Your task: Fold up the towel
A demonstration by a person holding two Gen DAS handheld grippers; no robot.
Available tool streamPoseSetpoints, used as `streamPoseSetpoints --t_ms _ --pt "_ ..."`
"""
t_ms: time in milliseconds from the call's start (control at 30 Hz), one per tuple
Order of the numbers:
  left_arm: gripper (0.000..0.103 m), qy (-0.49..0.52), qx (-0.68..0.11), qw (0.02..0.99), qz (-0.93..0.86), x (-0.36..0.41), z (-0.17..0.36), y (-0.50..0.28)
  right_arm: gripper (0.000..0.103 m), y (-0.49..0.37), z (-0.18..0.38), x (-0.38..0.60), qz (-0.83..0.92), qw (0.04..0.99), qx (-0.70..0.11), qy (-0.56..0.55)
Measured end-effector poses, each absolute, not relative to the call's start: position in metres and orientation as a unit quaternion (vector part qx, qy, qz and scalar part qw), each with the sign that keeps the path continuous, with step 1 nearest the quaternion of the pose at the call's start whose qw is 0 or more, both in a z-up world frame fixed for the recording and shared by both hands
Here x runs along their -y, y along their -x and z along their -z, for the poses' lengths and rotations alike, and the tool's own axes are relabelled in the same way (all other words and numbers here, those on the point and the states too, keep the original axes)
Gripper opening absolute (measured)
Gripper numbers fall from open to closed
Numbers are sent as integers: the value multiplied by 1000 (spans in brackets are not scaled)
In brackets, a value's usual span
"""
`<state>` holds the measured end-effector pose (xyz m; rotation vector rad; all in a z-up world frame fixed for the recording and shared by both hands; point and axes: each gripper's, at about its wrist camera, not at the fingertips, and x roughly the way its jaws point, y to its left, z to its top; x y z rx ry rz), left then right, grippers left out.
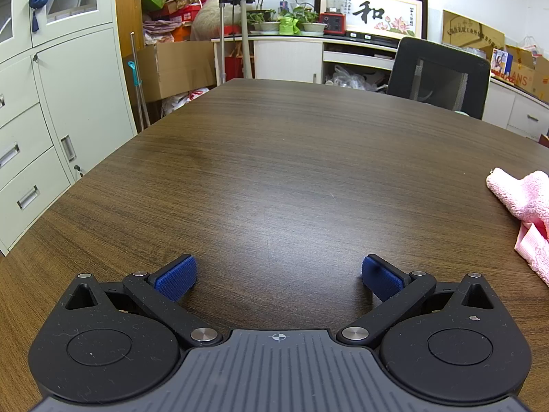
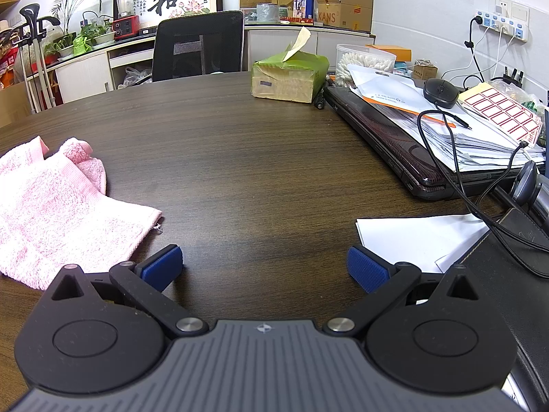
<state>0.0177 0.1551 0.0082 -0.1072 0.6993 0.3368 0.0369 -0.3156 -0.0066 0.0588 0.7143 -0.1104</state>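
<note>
Broadly, dark wood-grain worktop (image 1: pixel 274 158) filling both views, bare across the middle. Behind its far edge, black mesh office chair (image 2: pixel 198 45). On the right side of the right wrist view, closed dark laptop (image 2: pixel 387 144) under a pile of papers (image 2: pixel 456 137), with a black mouse (image 2: pixel 441 92) on top and a cable trailing toward the near right. Pink towel (image 2: pixel 51 206) — rumpled, unfolded, one far corner bunched up — lying flat on the worktop at the left of the right wrist view; seen again at the right edge of the left wrist view (image 1: pixel 525 213). Green tissue box (image 2: pixel 290 77) at the far side, one tissue sticking up. White sheet of paper (image 2: pixel 418 240) near the right finger. Left tool (image 1: pixel 278 276) spread wide, blue pads (image 1: pixel 175 277) apart, gripping nothing, over bare wood, well apart from the towel. Right tool (image 2: pixel 264 267) likewise spread and empty — its left finger just beside the towel's near edge.
</note>
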Motion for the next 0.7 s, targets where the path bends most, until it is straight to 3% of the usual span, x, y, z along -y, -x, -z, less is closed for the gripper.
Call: streamPoseSetpoints --t_ms 700 --pt "103 52 -341 924 -164 -155 -8 -18 103 -42 7 311 56 935 -349 -29"
